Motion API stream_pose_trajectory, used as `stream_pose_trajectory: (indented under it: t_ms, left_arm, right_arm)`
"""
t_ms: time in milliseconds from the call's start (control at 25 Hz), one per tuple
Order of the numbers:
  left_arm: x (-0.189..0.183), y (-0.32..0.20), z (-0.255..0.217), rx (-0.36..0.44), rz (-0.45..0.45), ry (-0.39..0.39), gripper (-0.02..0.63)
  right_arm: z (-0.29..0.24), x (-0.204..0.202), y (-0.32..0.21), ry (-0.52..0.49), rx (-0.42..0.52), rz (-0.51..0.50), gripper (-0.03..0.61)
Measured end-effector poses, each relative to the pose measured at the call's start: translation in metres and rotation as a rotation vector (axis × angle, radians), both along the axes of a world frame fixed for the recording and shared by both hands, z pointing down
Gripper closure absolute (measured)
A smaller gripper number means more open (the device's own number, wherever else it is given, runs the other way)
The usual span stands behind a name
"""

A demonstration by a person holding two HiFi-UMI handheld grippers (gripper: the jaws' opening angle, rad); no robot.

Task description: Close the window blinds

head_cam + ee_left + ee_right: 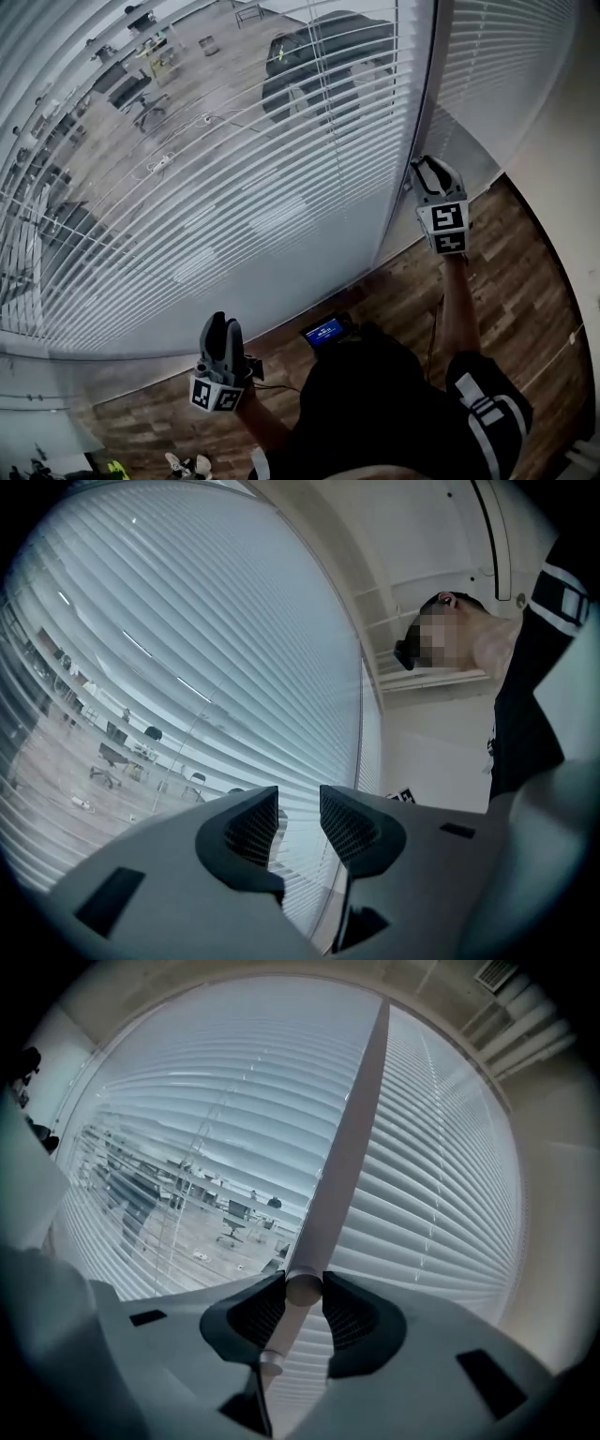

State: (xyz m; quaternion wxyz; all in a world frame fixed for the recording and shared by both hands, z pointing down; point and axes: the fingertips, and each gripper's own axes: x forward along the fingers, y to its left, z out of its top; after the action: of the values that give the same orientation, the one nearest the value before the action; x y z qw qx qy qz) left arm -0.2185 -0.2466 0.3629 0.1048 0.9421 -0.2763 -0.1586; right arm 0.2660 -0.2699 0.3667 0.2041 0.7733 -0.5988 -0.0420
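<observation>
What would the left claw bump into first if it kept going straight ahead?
Probably the blinds: the left claw is open and empty, and they fill the view right ahead. How far off is hard to tell.

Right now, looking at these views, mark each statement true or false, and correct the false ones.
1. The right gripper is clamped on the white tilt wand. True.
2. The left gripper holds a cord. False: its jaws stand apart with nothing between them.
3. The blinds are pulled all the way up. False: they hang lowered.
4. The floor is wood-patterned. True.
</observation>
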Motion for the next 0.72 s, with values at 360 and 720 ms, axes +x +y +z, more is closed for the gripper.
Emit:
stream_pose_trajectory:
  t_ms: [360, 720]
  left_arm:
    - [0.0, 0.002, 0.0, -0.001, -0.009, 0.002, 0.479]
    - [-0.006, -0.001, 0.0, -0.002, -0.011, -0.002, 0.479]
  right_arm:
    - [0.008, 0.011, 0.003, -0.395, 0.084, -0.012, 0.449]
    - [0.011, -0.001, 0.0, -0.233, 0.036, -0.053, 0.423]
